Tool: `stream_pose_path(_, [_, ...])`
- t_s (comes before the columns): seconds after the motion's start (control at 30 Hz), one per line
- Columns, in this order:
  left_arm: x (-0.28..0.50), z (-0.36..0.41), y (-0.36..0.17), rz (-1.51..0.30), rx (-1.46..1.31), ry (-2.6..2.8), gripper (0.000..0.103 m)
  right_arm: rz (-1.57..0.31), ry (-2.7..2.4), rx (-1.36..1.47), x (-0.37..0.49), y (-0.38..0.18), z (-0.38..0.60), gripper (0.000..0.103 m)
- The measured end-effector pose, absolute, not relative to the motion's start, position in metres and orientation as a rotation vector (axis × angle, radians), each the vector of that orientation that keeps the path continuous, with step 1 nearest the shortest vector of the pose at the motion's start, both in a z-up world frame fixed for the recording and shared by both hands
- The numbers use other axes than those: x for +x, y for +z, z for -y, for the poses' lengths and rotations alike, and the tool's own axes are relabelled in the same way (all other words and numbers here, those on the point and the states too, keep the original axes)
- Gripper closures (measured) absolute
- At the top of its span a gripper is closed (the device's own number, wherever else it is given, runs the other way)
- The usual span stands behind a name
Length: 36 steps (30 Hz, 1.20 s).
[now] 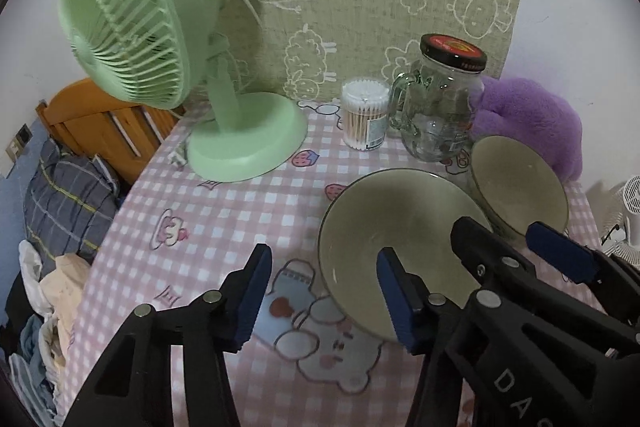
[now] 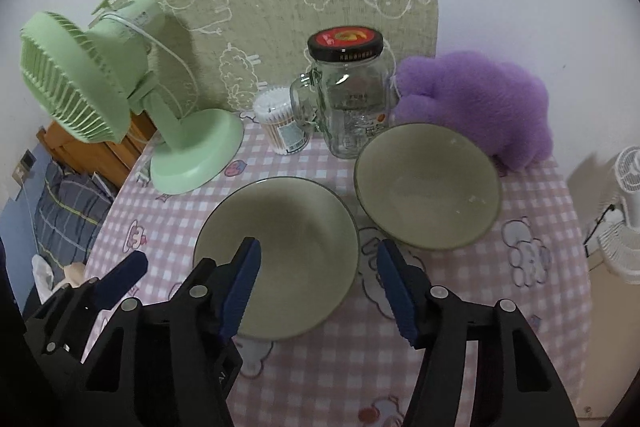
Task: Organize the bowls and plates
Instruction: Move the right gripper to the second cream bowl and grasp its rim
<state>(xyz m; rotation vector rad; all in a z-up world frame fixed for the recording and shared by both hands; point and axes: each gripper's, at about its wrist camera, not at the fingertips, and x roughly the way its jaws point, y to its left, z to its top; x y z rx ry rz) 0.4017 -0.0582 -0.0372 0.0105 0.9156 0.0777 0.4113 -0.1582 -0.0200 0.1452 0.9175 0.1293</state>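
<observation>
Two olive-green bowls sit side by side on the pink checked tablecloth. The nearer bowl (image 1: 400, 239) (image 2: 288, 251) lies left of the farther bowl (image 1: 516, 183) (image 2: 428, 187). My left gripper (image 1: 324, 299) is open and empty, just above the cloth at the near bowl's left rim; its right finger overlaps that rim. My right gripper (image 2: 318, 291) is open and empty, over the near bowl's right rim. It shows in the left wrist view (image 1: 508, 243) at the right. The left gripper shows at the lower left of the right wrist view (image 2: 132, 271).
A green desk fan (image 1: 160, 67) (image 2: 120, 107) stands at the back left. A cotton swab tub (image 1: 365, 115) (image 2: 280, 121), a lidded glass jar mug (image 1: 440, 103) (image 2: 348, 95) and a purple plush (image 1: 532, 123) (image 2: 476, 103) line the back. The table edge drops off on the left toward bedding (image 1: 68, 195).
</observation>
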Motion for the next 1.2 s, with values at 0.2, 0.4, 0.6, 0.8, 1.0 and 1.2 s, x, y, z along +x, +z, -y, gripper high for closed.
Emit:
stream_pose_path(0.2, [0.422, 0.056, -0.055, -0.932, -0.003, 0.07, 0.057, -0.944, 0.151, 0.141, 0.435, -0.041, 0.155, 0.048])
stream_pose_path(0.4, [0.427, 0.057, -0.057, -0.943, -0.018, 0.045, 0.059, -0.939, 0.135, 0.138, 0.443, -0.045, 0.158, 0.054])
stream_pose_path(0.6, [0.425, 0.064, -0.059, -0.966, 0.008, 0.016, 0.059, -0.956, 0.142, 0.181, 0.44, -0.046, 0.165, 0.06])
stream_pose_path(0.8, [0.422, 0.067, -0.061, -0.962, 0.034, 0.018, 0.06, -0.968, 0.144, 0.187, 0.437, -0.052, 0.167, 0.064])
stream_pose_path(1.0, [0.421, 0.07, -0.063, -0.969, 0.089, 0.028, 0.062, -0.982, 0.129, 0.226, 0.434, -0.057, 0.172, 0.071])
stream_pose_path(1.2, [0.414, 0.065, -0.066, -0.974, 0.071, 0.014, 0.062, -0.993, 0.118, 0.283, 0.422, -0.06, 0.175, 0.076])
